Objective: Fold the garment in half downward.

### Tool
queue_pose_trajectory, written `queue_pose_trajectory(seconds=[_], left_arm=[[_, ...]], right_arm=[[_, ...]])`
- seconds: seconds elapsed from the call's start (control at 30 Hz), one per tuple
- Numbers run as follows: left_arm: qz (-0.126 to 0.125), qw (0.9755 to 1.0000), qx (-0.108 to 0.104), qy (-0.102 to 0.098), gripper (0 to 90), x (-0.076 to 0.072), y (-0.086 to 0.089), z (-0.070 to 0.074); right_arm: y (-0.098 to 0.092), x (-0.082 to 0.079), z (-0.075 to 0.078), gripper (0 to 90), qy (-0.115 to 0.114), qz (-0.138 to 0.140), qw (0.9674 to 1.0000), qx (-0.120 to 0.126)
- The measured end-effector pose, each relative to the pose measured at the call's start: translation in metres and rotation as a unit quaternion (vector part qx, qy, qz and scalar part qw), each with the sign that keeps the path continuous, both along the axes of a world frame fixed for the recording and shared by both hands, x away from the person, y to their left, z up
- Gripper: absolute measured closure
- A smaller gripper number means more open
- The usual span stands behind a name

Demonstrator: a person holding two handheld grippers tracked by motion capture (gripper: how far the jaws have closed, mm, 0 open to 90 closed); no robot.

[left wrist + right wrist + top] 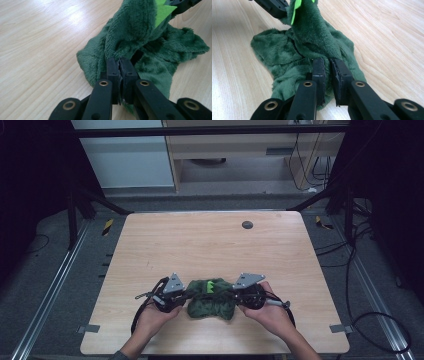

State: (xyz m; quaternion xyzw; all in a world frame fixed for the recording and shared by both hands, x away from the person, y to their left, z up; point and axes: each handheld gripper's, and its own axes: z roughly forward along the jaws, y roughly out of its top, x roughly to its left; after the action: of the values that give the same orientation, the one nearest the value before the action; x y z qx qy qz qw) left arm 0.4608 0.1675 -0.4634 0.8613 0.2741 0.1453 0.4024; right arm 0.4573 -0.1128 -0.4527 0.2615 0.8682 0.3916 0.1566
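Left tongs (119, 65): jaws pressed together, almost no gap, pinching a fold of the green fleece cloth (140, 47) at its edge. In the high view the left tongs (181, 296) sit at the cloth's left side, hand behind them.

Right tongs (327, 67): jaws nearly closed, a narrow gap with a ridge of the cloth (312, 42) caught between the pads. In the high view the right tongs (239, 295) grip the cloth's right side.

Cloth (211, 299): dark green, plush, bunched up on the wooden counter (200, 245) near its front edge, between both hands, the middle pulled up off the counter into a raised fold. Bright green zigzag felt trim (213, 285) on top, also seen in the left gripper view (163, 11).

No brand, label or readable writing seen on the cloth or tongs.

Small dark round disc (247, 224) far back on the counter, well apart from the cloth.
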Motion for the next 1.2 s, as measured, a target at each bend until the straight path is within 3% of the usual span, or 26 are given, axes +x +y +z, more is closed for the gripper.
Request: queue_pose_trajectory(seconds=[0.43,0.87,1.2], left_arm=[[0.007,0.9998,-0.019,0.000,87.6,-0.010,0.005,-0.008],[0.009,0.9991,-0.039,-0.011,87.8,-0.022,0.010,0.000],[0.001,0.9992,-0.033,-0.021,87.7,-0.032,0.009,0.002]], right_arm=[[-0.001,-0.010,-0.004,81.1,-0.005,0.003,1.0000,-0.002],[-0.002,-0.020,0.002,85.5,-0.017,0.010,0.9998,0.008],[-0.007,-0.031,0.001,86.3,-0.018,0.012,0.9997,0.012]])
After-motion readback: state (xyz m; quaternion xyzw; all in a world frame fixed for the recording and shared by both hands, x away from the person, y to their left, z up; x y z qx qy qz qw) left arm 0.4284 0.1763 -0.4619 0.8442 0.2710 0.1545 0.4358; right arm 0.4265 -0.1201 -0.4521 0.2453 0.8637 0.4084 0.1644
